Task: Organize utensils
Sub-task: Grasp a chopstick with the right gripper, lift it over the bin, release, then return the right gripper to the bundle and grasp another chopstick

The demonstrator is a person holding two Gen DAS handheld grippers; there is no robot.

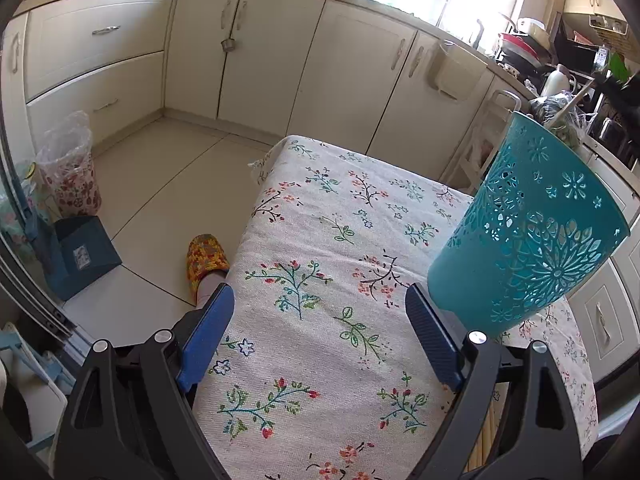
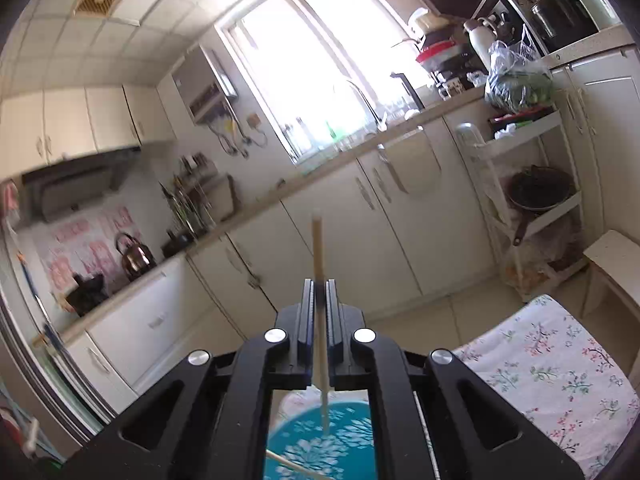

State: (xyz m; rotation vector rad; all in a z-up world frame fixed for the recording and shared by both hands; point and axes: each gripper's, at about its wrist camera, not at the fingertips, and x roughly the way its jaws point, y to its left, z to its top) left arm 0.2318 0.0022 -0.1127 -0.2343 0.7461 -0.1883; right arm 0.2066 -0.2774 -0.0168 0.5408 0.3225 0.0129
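A teal perforated utensil holder (image 1: 532,236) stands on the floral tablecloth (image 1: 320,208), just right of my left gripper (image 1: 320,292). That gripper is open over bare cloth, its blue pads (image 1: 212,328) wide apart with nothing between them. Pale wooden sticks (image 1: 489,432) lie under its right side. In the right wrist view my right gripper (image 2: 319,284) is shut on a wooden chopstick (image 2: 317,248). The chopstick's lower end hangs over the mouth of the teal holder (image 2: 344,436), where another chopstick (image 2: 288,465) leans. In the left wrist view a chopstick (image 1: 570,106) slants above the holder's rim.
A person's foot in a patterned slipper (image 1: 206,258) stands by the table's left edge. A lined bin (image 1: 70,172) and a blue box (image 1: 80,256) sit on the floor at left. Cream cabinets (image 1: 256,60) line the walls, and a white trolley rack (image 2: 532,184) stands beyond the table.
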